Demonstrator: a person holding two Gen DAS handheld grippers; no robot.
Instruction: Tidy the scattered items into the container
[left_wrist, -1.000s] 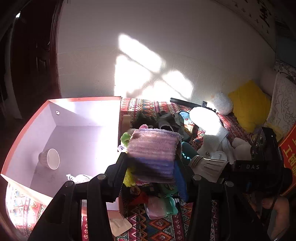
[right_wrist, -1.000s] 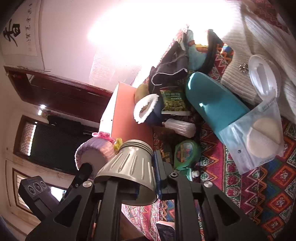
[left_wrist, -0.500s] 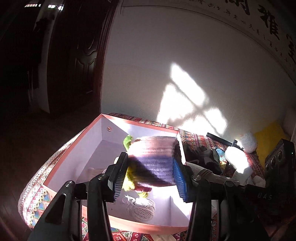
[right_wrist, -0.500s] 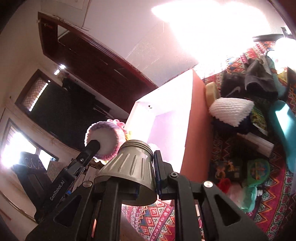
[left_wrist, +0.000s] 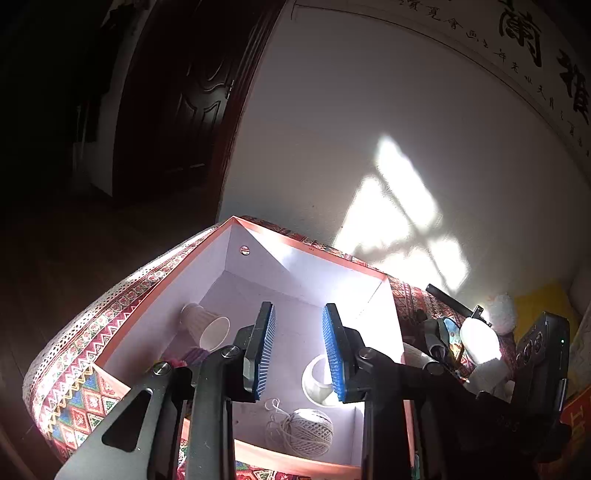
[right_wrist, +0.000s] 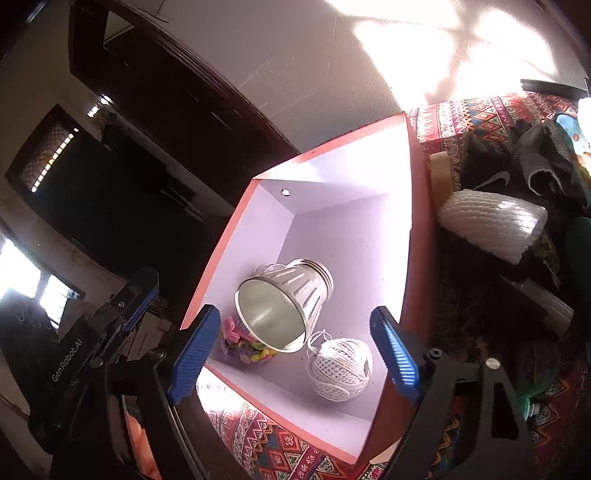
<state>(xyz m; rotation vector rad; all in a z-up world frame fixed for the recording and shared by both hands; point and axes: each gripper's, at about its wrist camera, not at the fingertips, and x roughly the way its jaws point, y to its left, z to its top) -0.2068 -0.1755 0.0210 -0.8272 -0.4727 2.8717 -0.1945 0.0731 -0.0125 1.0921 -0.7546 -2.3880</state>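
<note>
Both tongs stood wide open over the box (right_wrist: 419, 236) and held nothing: the left gripper (left_wrist: 297, 350) with its ribbed blue pads apart, the right gripper (right_wrist: 295, 354) spread wider still.

Inside the box, in the right wrist view, a ribbed metal shade (right_wrist: 282, 306) lay or was falling on its side at the centre, mouth toward 7 o'clock. It looked rigid, light and slick, best pinched across the ribbed wall, not the thin rim. A twine ball (right_wrist: 341, 369) sat at its 4 o'clock, soft and grippy, though its loose strand could snag. A knitted piece (right_wrist: 245, 345) with pink and yellow trim lay at the shade's 8 o'clock, limp and easy anywhere. The left wrist view added a paper cup (left_wrist: 205, 326) on its side, easily crushed.

Outside, at the box's 3 o'clock, a white foam net sleeve (right_wrist: 491, 225) and dark clothing (right_wrist: 517, 166) remained on the patterned cloth (right_wrist: 476, 110).
</note>
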